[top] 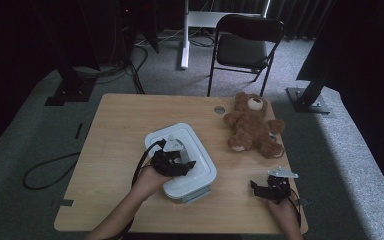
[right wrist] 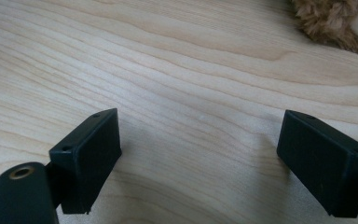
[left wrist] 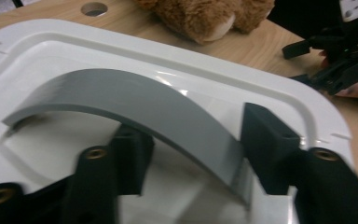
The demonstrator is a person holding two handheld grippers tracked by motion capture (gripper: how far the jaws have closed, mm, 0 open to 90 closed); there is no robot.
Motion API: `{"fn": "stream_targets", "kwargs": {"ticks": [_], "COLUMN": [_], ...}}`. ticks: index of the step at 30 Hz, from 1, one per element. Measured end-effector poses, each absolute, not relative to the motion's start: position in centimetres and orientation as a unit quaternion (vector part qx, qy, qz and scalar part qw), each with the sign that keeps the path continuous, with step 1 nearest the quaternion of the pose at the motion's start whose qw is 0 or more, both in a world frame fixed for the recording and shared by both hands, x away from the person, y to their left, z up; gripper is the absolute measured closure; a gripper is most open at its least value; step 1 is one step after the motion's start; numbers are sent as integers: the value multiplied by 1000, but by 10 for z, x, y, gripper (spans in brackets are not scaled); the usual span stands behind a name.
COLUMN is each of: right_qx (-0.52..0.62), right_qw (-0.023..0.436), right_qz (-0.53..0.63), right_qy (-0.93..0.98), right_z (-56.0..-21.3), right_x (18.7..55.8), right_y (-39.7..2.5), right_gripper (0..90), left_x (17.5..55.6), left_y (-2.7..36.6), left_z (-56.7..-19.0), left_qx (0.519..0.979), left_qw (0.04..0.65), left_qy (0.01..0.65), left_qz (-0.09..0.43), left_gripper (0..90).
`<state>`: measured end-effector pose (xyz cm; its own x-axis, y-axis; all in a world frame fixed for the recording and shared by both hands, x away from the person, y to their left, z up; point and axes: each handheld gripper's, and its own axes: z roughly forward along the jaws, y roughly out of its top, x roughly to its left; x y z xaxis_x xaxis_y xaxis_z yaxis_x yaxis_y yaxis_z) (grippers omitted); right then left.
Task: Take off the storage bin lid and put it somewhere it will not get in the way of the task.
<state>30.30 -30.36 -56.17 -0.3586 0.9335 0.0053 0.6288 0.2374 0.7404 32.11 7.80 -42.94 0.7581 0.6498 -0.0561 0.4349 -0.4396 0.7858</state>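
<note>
The left hand-held gripper (left wrist: 191, 154) stood with its jaws apart on either side of the grey arched handle (left wrist: 135, 100) of a white lidded container (top: 182, 160), which sat mid-desk (top: 120, 130). The right hand-held gripper (right wrist: 198, 158) hung open over bare wood, near the teddy bear (top: 252, 125).

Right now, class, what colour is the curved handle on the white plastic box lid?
Grey; the arched handle shows best in the left gripper view.

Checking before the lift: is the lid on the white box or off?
On. The white lid sits flush on the box, and the left tongs straddle its grey handle.
</note>
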Motion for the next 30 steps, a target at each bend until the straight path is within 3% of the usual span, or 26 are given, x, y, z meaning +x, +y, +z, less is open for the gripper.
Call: {"fn": "stream_targets", "kwargs": {"ticks": [10, 30], "right_qx": [517, 515], "right_qw": [228, 227], "right_qz": [336, 336], "right_qy": [753, 755], "right_z": [-562, -562], "right_x": [303, 303], "right_y": [-304, -304], "right_gripper": [136, 140], "left_x": [317, 305], "left_y": [83, 97], "left_z": [-428, -404], "left_qx": [832, 827], "left_qw": [432, 454], "left_qy": [329, 308], "left_qz": [115, 124], "left_gripper": [568, 640]}}
